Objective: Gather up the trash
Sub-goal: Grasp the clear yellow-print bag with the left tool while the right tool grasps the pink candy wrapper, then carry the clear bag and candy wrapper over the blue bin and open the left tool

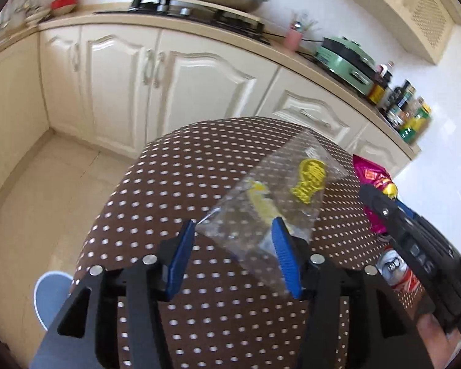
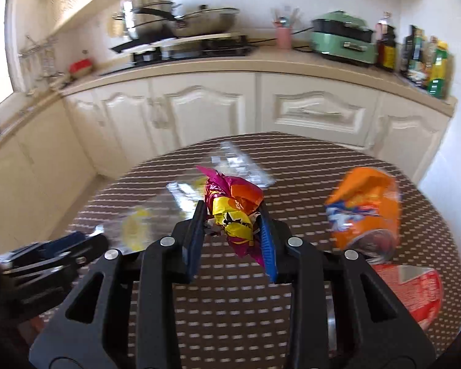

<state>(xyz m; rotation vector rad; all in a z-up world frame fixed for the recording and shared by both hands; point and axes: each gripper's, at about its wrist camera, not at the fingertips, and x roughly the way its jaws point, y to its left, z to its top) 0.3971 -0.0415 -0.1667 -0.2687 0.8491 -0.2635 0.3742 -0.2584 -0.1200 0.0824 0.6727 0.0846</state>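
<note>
A clear plastic bag with yellow print lies on the brown dotted table, one corner between the blue pads of my left gripper, whose jaws stand wide apart. My right gripper is shut on a crumpled magenta and yellow snack wrapper, held above the table. In the left wrist view the right gripper sits at the right with the wrapper. The clear bag lies left of it, and my left gripper shows at the far left.
A crushed orange soda can and a crushed red can lie on the table's right side; the red can also shows in the left wrist view. Cream kitchen cabinets and a counter with pans and bottles stand behind. Tiled floor lies to the left.
</note>
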